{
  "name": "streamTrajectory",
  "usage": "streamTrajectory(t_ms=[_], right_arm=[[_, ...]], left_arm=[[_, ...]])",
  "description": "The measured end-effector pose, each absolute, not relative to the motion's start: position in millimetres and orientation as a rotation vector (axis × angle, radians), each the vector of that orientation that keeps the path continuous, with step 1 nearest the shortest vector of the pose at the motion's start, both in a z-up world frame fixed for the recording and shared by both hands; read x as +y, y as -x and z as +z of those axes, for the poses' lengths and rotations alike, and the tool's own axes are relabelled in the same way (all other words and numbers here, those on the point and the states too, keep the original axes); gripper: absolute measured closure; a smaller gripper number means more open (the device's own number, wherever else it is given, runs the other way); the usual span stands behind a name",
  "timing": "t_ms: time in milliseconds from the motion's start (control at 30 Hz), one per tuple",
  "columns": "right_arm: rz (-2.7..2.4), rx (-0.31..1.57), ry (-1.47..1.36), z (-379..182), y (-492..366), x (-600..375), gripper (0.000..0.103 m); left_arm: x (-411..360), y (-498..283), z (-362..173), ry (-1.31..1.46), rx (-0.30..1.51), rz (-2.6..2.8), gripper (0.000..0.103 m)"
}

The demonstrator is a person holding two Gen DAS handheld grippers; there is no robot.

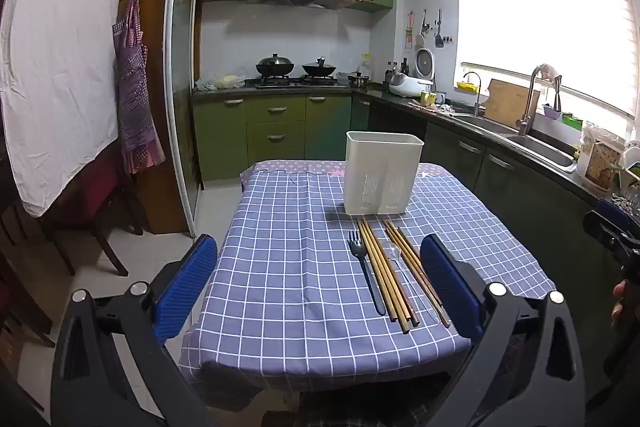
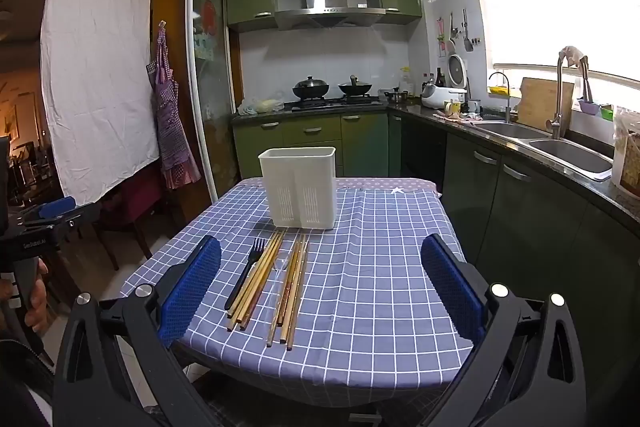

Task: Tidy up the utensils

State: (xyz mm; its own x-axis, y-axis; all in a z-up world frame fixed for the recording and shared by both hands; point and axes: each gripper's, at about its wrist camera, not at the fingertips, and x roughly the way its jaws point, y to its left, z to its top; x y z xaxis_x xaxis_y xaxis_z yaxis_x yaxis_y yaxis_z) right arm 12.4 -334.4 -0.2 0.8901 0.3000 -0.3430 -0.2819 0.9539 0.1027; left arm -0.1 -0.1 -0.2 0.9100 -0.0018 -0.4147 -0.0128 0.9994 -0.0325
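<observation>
Ahead, both the left gripper (image 1: 319,285) and right gripper (image 2: 321,287) gape wide and empty, chopsticks (image 2: 256,287) lying lengthwise near-to-far toward the holder (image 2: 298,187), nearer the left.

Bright window (image 1: 548,15) glare at right, dim left side, fisheye-bent edges.
</observation>
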Motion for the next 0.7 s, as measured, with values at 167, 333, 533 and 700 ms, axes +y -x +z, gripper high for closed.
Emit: streamTrajectory(t_ms=[167, 333, 533, 700], right_arm=[[0.307, 0.370, -0.047, -0.4, -13.0, -334.0, 0.004], [0.303, 0.371, -0.045, -6.4, -14.2, -329.1, 0.004], [0.305, 0.377, -0.043, -6.8, -15.8, -328.6, 0.004], [0.307, 0.380, -0.041, -5.8, -15.7, -328.2, 0.004]], left_arm=[[-0.5, 1.1, -1.8, 0.039, 0.439, -0.002, 0.006], [-1.4, 2.6, -9.9, 0.038, 0.445, 0.007, 0.006], [-1.9, -2.1, -8.6, 0.045, 0.456, 0.009, 0.006], [-2.9, -5.1, -10.2, 0.043, 0.461, 0.005, 0.006]])
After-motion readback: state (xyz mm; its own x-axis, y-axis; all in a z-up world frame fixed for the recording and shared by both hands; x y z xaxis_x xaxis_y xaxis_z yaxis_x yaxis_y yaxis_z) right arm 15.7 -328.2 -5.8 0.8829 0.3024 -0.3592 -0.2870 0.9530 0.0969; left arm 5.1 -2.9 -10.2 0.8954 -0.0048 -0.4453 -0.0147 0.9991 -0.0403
